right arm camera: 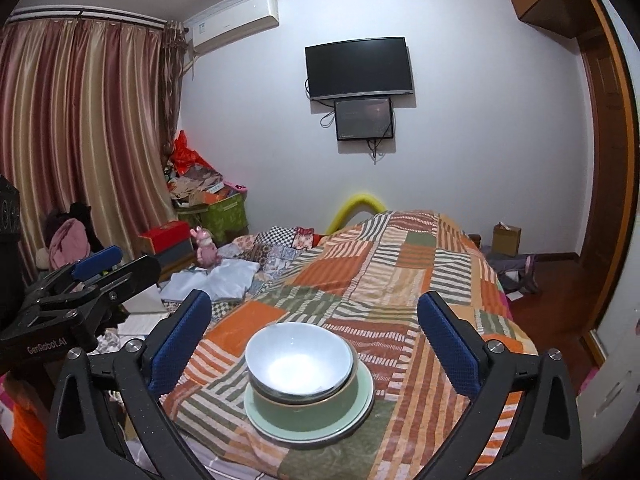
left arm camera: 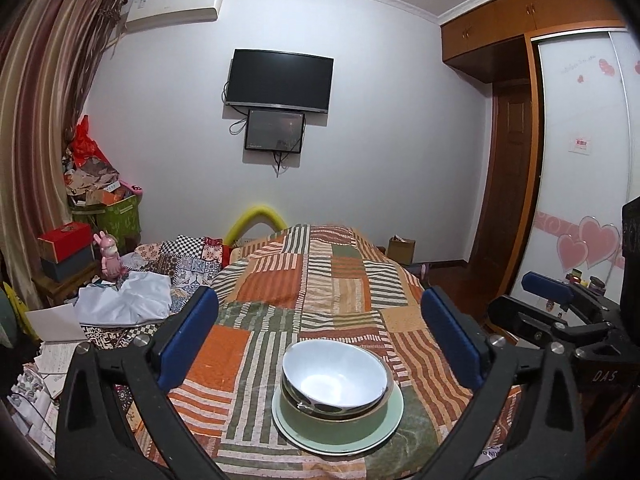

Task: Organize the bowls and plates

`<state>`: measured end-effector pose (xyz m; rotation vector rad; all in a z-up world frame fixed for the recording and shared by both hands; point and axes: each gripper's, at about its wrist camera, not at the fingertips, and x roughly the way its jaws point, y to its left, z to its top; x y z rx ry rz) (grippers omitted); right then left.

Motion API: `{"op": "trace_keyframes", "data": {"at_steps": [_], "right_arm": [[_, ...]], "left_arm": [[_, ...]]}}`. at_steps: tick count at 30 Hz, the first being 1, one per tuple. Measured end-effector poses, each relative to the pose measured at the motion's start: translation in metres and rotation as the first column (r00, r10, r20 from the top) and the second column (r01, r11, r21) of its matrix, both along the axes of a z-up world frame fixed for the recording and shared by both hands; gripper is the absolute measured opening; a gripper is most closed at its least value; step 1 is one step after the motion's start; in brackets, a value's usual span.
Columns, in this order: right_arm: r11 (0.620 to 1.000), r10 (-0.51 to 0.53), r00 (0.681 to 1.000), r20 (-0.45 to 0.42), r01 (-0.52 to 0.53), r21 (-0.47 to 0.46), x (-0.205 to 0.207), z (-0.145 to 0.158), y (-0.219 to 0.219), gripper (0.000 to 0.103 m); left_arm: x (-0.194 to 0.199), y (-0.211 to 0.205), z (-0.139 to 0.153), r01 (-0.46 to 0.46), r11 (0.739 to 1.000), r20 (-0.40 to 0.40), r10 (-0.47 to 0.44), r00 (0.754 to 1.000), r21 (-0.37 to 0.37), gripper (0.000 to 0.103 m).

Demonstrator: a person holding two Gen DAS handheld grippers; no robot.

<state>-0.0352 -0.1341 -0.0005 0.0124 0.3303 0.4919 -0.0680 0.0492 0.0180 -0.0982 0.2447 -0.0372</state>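
A white bowl [left arm camera: 334, 376] sits nested in a green bowl [left arm camera: 332, 420], which stands on a pale green plate [left arm camera: 394, 416]. The stack rests on the patchwork bedspread [left arm camera: 320, 292]. My left gripper [left arm camera: 320, 340] is open and empty, its blue pads apart, held above and behind the stack. In the right wrist view the white bowl [right arm camera: 298, 362], the green bowl [right arm camera: 304, 410] and the plate [right arm camera: 360, 404] lie between my right gripper's fingers. My right gripper [right arm camera: 314, 340] is open and empty. Each gripper shows at the edge of the other's view.
The bed runs away toward a wall with a TV [left arm camera: 280, 80]. Folded clothes and a pink toy [left arm camera: 110, 258] lie at the left of the bed. Boxes [left arm camera: 66, 250] and curtains stand at the left, a wardrobe [left arm camera: 580, 160] at the right.
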Motion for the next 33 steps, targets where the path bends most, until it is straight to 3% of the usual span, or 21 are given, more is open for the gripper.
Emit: {"op": "trace_keyframes", "data": {"at_steps": [33], "right_arm": [[1.0,-0.003,1.0,0.001,0.003,0.008,-0.0077,0.0021,-0.0046,0.103]], "left_arm": [[-0.0006,-0.0023,-0.0036,0.009,1.0,-0.009,-0.009,1.0,-0.018,0.103]]}}
